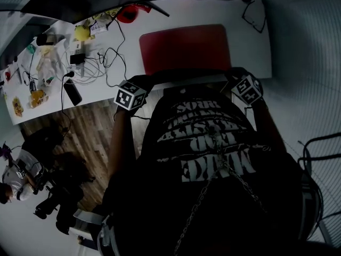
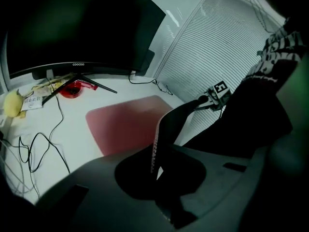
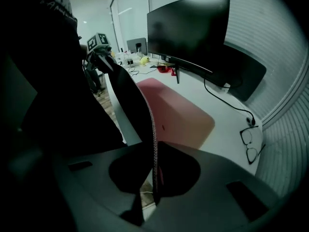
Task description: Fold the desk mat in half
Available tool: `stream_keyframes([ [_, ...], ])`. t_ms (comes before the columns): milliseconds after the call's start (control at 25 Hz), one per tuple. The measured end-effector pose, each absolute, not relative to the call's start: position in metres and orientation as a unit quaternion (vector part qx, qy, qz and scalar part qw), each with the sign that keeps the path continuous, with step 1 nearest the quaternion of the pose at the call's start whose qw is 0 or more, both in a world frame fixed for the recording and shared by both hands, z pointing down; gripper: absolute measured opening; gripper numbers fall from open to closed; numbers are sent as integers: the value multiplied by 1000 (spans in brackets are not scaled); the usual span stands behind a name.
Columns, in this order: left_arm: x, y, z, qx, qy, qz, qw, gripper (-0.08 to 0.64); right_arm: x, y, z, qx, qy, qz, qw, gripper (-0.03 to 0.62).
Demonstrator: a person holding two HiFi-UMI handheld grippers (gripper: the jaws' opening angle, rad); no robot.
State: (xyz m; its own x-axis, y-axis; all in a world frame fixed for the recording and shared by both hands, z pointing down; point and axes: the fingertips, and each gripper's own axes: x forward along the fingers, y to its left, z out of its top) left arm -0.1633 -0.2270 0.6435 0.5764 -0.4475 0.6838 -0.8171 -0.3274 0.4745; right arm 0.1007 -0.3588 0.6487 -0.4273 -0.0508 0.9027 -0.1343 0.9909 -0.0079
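Item under inspection: desk mat [image 1: 184, 47], red upper face, dark underside. It lies on the white desk [image 1: 250, 41] in the upper centre of the head view. Its long axis runs left to right across the frame.

Left gripper [image 1: 139, 87]: jaws pressed together on the near left corner of the mat. The left gripper view confirms this, with the stitched edge of the mat standing upright between the jaws [image 2: 157, 163]. Right gripper [image 1: 238, 81]: jaws likewise pinched on the near right corner, the edge passing between them [image 3: 153, 173].

Condition of mat: the near long edge is raised off the desk and hangs as a dark band between the two grippers. The far portion lies flat, red face up [image 2: 128, 122], toward the monitor [image 2: 82, 28].

Governing relation: the flat part of the mat extends away from both grippers, toward the top of the head view. The line joining the grippers runs parallel to the long axis. Neither hand is nearer (each holds its own corner, symmetrically).

Assessment: the fold is begun, not completed. The held edge would need carrying forward evenly onto the far edge. Uneven travel risks a skewed crease. A pair of glasses [image 3: 251, 141] lies on the desk well beyond the mat's right end.
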Motion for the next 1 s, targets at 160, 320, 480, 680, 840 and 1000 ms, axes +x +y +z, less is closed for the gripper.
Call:
stream_keyframes([
  [160,-168,-229,642,776,-412,218,424,25,89,-369,643,54,-848,28,527,15],
  [320,-173,-239,636,774,-425,226,412,25,82,-382,638,61,-850,30,522,15],
  [480,-179,-254,634,769,-433,238,405,25,75,-395,636,68,-855,35,513,15],
  [680,-196,-272,643,753,-444,262,410,25,57,-417,635,78,-858,33,506,15],
  [840,-210,-297,647,743,-451,267,416,25,40,-439,633,87,-861,39,500,15],
  [1000,-231,-325,654,727,-465,282,418,25,21,-465,637,88,-863,46,495,15],
])
